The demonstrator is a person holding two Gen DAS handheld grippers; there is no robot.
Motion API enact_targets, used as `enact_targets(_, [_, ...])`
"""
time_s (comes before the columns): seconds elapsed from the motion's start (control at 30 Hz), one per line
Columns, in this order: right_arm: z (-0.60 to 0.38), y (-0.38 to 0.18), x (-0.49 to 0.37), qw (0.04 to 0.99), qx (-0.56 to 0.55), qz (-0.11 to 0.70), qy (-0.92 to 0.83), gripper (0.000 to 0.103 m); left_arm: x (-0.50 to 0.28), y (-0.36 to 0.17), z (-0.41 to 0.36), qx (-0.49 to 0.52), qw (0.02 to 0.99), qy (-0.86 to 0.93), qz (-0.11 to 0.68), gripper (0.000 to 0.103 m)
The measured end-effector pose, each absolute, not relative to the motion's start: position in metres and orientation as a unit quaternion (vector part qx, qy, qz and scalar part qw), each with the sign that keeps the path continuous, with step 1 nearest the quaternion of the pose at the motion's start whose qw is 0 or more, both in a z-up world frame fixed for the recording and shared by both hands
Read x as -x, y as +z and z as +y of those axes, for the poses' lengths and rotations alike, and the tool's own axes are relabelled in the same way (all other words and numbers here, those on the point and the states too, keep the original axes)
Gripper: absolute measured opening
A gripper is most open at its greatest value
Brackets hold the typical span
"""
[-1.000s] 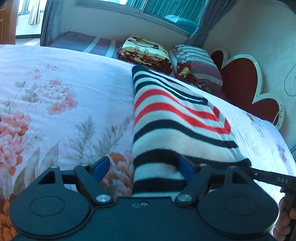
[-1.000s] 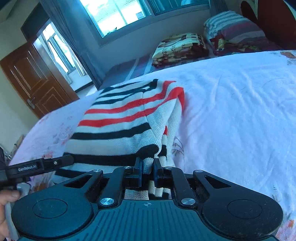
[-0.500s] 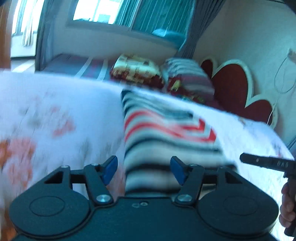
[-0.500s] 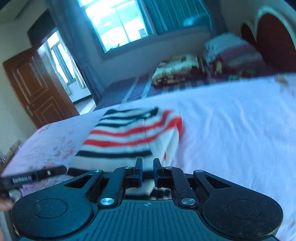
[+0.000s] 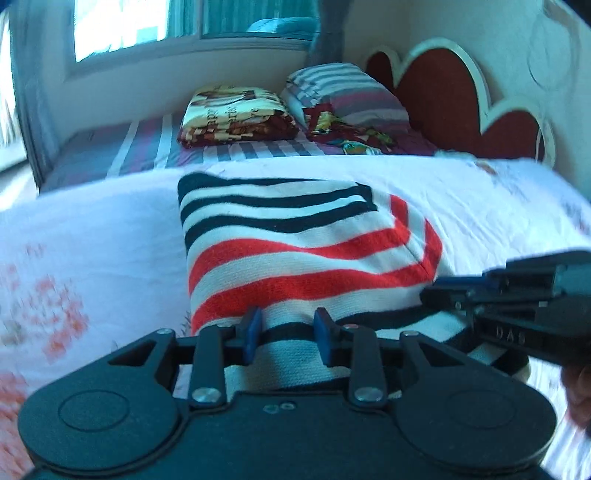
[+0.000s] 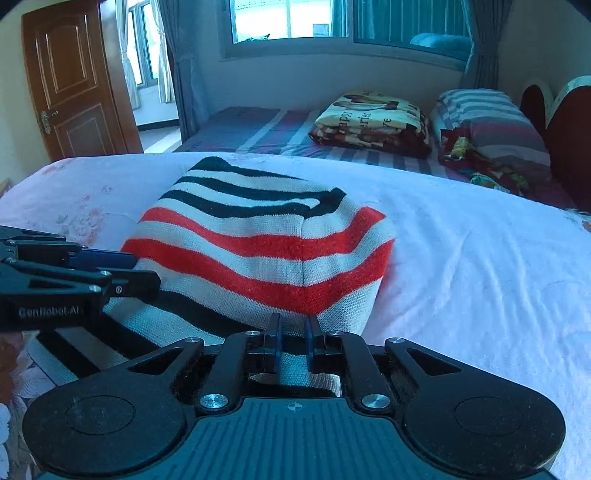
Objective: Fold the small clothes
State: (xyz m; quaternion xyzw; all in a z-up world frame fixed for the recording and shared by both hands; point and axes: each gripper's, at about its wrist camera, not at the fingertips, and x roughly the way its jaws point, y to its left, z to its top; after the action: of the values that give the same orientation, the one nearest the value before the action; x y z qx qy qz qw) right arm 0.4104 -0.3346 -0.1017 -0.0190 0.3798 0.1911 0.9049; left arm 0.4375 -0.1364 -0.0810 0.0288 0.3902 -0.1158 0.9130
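A small knit sweater (image 5: 295, 254) with white, black and red stripes lies folded on the floral bedsheet (image 5: 92, 236). It also shows in the right wrist view (image 6: 258, 251). My left gripper (image 5: 287, 334) grips the sweater's near hem, its blue pads pressing into the fabric. My right gripper (image 6: 293, 343) is shut on the near hem further right. Each gripper shows from the side in the other's view: the right one (image 5: 517, 299) and the left one (image 6: 74, 280).
A folded printed blanket (image 6: 369, 122) and striped pillows (image 6: 487, 122) lie on a second bed behind. A red heart-shaped headboard (image 5: 454, 96) stands at the right. A brown door (image 6: 74, 77) and a window (image 6: 332, 18) are at the back.
Both grippers have carried the near hem forward over the sweater, so it looks shorter and bunched. My left gripper has narrowed from wide open onto the hem. The right stayed shut on it.
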Motion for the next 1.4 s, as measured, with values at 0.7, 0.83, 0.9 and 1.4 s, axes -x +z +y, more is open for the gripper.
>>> enact_targets(0.7, [-0.336, -0.101, -0.381, 0.895, 0.008, 0.386, 0.223, 0.042, -0.398, -0.084, -0.165, -0.147, 0.91, -0.088, 0.378, 0.055])
enact_targets(0.83, [-0.333, -0.084, -0.369, 0.901, 0.016, 0.368, 0.231, 0.042, -0.386, -0.074, -0.16, -0.135, 0.912, -0.086, 0.376, 0.061])
enact_targets(0.9, [-0.338, -0.077, -0.361, 0.902, 0.005, 0.363, 0.235, 0.042, -0.373, -0.069, -0.156, -0.133, 0.917, -0.084, 0.368, 0.063])
enact_targets(1.4, [-0.415, -0.093, -0.363, 0.874, -0.199, 0.397, 0.198, 0.043, -0.356, -0.074, -0.086, 0.04, 0.92, -0.074, 0.382, 0.078])
